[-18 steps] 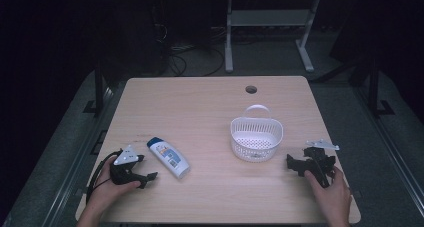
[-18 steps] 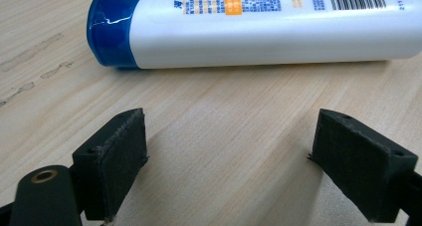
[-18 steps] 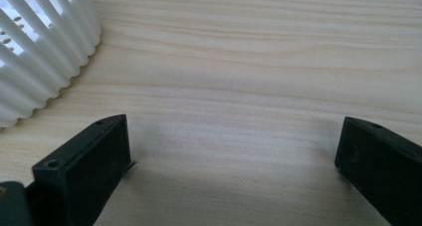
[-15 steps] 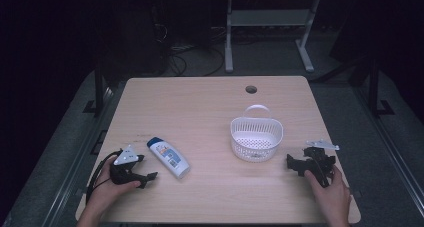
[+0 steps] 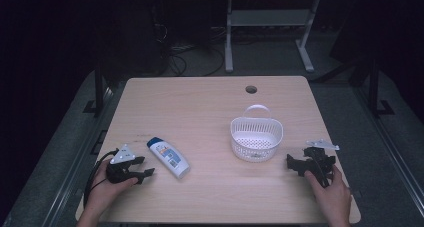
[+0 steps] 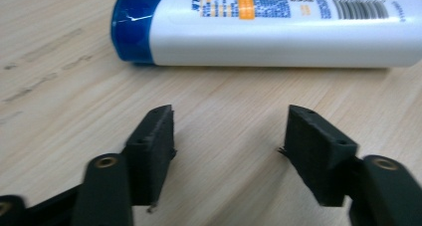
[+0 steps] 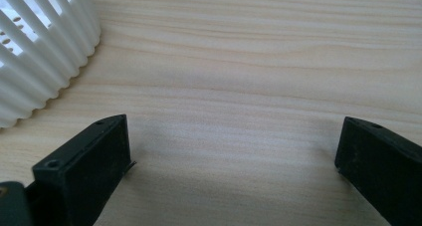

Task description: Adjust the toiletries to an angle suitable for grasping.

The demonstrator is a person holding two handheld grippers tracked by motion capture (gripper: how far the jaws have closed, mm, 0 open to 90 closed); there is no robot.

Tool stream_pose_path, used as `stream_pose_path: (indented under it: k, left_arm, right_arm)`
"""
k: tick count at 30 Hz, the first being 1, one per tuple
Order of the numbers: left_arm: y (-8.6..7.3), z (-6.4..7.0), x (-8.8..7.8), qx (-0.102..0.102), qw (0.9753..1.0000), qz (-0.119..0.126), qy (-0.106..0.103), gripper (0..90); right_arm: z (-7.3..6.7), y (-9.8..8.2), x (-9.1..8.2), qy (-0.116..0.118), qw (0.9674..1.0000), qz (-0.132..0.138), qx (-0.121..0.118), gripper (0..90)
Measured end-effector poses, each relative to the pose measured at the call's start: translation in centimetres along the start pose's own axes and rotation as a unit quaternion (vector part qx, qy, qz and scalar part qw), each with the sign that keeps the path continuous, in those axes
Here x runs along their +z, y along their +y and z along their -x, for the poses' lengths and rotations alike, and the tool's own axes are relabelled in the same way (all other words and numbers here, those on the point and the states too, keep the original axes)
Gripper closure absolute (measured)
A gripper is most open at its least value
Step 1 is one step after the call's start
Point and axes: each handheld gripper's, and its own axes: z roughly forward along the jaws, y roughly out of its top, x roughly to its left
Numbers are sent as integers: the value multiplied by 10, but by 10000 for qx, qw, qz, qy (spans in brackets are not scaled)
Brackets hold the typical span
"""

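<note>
Left gripper view shows the bottle lying on its side on the table, just ahead of my two jaws, with its blue cap toward the left of that view and the white body running to the right. My left gripper is released, the jaws stand wide apart with bare wood between them, and it does not touch the bottle yet.

In the high view the bottle lies at the near left part of the table, just beside my left gripper, and the white basket stands well apart to the right. My right gripper rests near the basket, on its right side. In the right gripper view its jaws are also spread open around nothing, and the ribbed wall of the basket is at the upper left.

I judge the step in hand is the reach for the bottle. To do it well, I should push the left gripper forward and low, so the jaws pass on both sides of the white body, not the cap, which is probably narrower and more slippery, though I cannot tell this well from here. I should close across the short width, near the middle, so the bottle does not swing when I lift it.
</note>
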Motion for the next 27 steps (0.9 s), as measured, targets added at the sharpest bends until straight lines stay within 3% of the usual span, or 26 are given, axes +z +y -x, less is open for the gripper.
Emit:
stream_pose_path:
  k: [5, 6, 10, 15, 27]
  left_arm:
    - [3, -2, -5, -63, 10000, 53, 36, 627]
    - [5, -3, -8, -173, 9998, 131, 32, 675]
    - [8, -4, -13, -276, 9994, 201, 68, 898]
    - [13, -8, -15, -410, 9989, 129, 176, 900]
    - [32, -14, -11, -436, 9983, 198, 326, 900]
  right_arm:
    - [0, 0, 0, 1, 10000, 0, -1, 4]
    - [0, 0, 0, 0, 10000, 1, -1, 4]
    - [0, 0, 0, 0, 10000, 1, -1, 4]
    - [0, 0, 0, 0, 10000, 0, 1, 4]
    - [0, 0, 0, 0, 10000, 1, -1, 4]
